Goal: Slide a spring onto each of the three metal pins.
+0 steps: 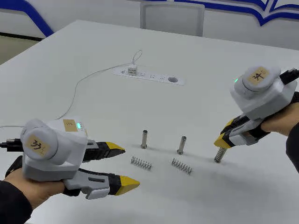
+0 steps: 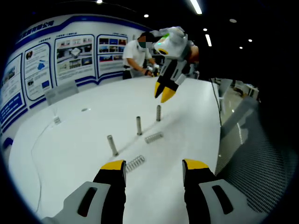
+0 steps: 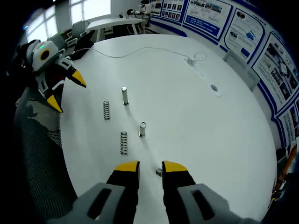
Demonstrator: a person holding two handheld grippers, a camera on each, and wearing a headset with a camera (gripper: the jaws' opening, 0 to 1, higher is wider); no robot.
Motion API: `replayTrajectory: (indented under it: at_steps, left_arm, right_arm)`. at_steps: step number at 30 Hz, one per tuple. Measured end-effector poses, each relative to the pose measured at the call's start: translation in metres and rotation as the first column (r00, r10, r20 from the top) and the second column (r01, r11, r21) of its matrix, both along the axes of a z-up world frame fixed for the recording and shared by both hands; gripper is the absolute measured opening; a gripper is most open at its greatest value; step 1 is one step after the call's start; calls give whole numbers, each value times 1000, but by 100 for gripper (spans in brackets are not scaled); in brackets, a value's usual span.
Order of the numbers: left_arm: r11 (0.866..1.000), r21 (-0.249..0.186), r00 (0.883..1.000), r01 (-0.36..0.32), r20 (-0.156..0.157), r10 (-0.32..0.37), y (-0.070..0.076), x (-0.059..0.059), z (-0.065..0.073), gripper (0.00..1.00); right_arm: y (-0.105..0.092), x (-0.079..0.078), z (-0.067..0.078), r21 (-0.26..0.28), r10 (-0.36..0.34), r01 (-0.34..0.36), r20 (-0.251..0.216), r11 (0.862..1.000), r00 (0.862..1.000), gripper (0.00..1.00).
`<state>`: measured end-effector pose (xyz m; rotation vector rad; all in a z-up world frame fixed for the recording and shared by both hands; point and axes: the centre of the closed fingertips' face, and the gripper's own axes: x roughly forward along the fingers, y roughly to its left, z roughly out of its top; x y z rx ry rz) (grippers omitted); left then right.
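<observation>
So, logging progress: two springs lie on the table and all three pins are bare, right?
No: left pin and middle pin are bare, but the right pin already wears a spring, per the head view. Two springs do lie on the table.

2 bare pins (image 1: 144, 139) upright | sprung pin (image 1: 219, 154) upright | 2 springs (image 1: 141, 163) flat nearby

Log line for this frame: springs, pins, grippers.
sprung pin: one of three | loose springs: two, flat on table | left gripper: open, empty | right gripper: slightly open over sprung pin
</observation>
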<state>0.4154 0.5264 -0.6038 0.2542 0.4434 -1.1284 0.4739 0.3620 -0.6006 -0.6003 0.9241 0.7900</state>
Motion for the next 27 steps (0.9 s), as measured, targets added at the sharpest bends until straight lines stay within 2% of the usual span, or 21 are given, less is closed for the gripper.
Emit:
replayTrajectory:
  at_steps: [8, 13, 17, 27]
  left_arm:
    - [1000, -4, 1000, -5, 1, 5, 1, 1, 1, 50]
    - [1000, -3, 1000, -4, -1, 4, 1, 1, 0, 50]
    - [1000, -2, 1000, -4, -3, 4, 1, 1, -1, 50]
    - [1000, 4, 1000, -1, -6, 1, 2, 1, -2, 50]
  right_arm:
    - [25, -12, -39, 36, 70, -68, -50, 997, 996, 20]
    - [33, -18, -63, 60, 91, -87, -78, 994, 993, 19]
    - [36, -19, -75, 70, 90, -84, -83, 994, 992, 18]
    - [38, -14, -89, 94, 40, -33, -78, 995, 996, 16]
